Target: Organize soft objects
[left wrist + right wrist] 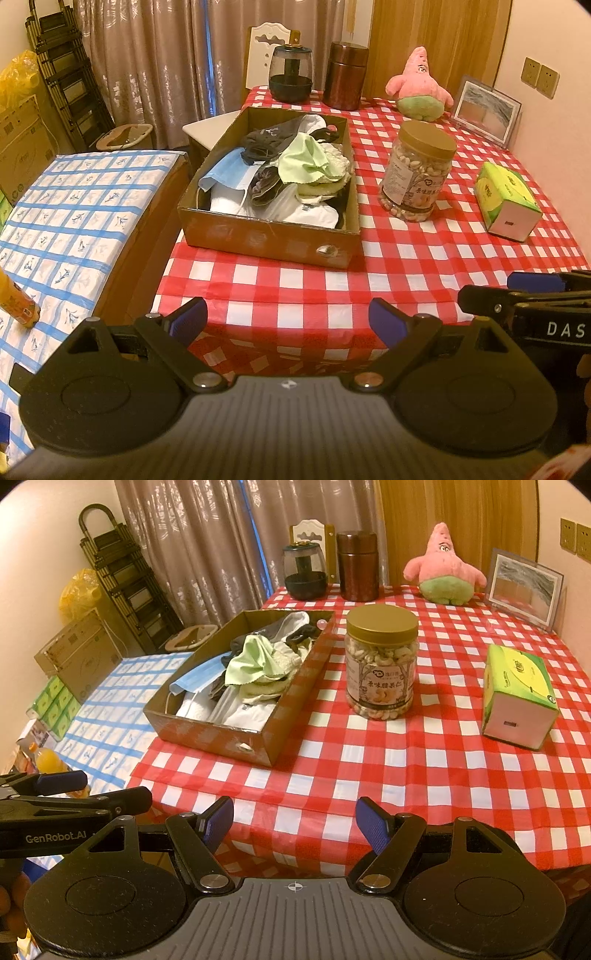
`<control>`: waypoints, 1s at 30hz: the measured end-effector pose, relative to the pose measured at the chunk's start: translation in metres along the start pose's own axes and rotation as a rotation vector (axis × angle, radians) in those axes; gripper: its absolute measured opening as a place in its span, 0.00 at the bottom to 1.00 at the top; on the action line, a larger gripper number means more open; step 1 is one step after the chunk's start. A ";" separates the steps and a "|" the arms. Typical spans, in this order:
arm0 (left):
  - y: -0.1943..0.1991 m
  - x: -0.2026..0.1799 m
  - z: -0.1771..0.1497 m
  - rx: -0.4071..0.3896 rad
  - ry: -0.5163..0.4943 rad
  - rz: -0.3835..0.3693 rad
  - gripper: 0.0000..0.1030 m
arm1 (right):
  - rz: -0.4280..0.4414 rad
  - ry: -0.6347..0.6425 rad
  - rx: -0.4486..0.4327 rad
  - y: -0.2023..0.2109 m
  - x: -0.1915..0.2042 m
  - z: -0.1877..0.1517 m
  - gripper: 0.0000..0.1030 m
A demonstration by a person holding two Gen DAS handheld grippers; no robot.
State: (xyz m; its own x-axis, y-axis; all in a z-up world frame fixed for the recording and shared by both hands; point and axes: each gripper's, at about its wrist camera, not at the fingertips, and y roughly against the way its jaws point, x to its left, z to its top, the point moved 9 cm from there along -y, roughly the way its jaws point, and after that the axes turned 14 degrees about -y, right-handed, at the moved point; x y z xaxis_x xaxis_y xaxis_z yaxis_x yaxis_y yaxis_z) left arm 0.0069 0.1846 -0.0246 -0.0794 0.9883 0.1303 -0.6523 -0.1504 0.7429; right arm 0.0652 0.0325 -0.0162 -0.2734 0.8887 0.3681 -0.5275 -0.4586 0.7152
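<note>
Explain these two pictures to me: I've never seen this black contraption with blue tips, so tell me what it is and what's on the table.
Those are two hand-held claws, each carrying its own camera looking along its fingers. One picture comes from the left claw, the other from the right claw. Both are open and hold nothing. On the red checked tablecloth stand a cardboard box piled with cloths and a face mask, a nut jar, a green tissue box, a pink plush toy and a picture frame.
</note>
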 end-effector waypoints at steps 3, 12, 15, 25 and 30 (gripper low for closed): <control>0.000 -0.001 0.001 -0.001 0.000 -0.001 0.90 | 0.000 0.000 0.000 0.000 0.000 0.000 0.71; 0.000 -0.002 0.001 -0.001 0.002 -0.004 0.90 | 0.000 -0.001 0.000 0.000 0.000 0.000 0.71; 0.000 -0.002 0.001 -0.002 0.002 -0.005 0.90 | 0.000 0.000 0.000 0.000 0.000 0.000 0.71; 0.001 -0.005 0.003 -0.003 0.001 -0.007 0.90 | 0.000 -0.001 0.001 0.000 0.000 0.000 0.71; 0.001 -0.006 0.004 -0.004 0.000 -0.009 0.90 | 0.000 0.000 0.000 0.001 0.000 0.000 0.71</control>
State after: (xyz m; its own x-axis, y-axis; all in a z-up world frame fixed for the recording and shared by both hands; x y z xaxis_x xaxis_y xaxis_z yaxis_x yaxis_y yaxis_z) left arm 0.0097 0.1785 -0.0216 -0.0737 0.9896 0.1239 -0.6561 -0.1416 0.7413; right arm 0.0650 0.0320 -0.0159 -0.2732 0.8885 0.3686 -0.5278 -0.4588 0.7148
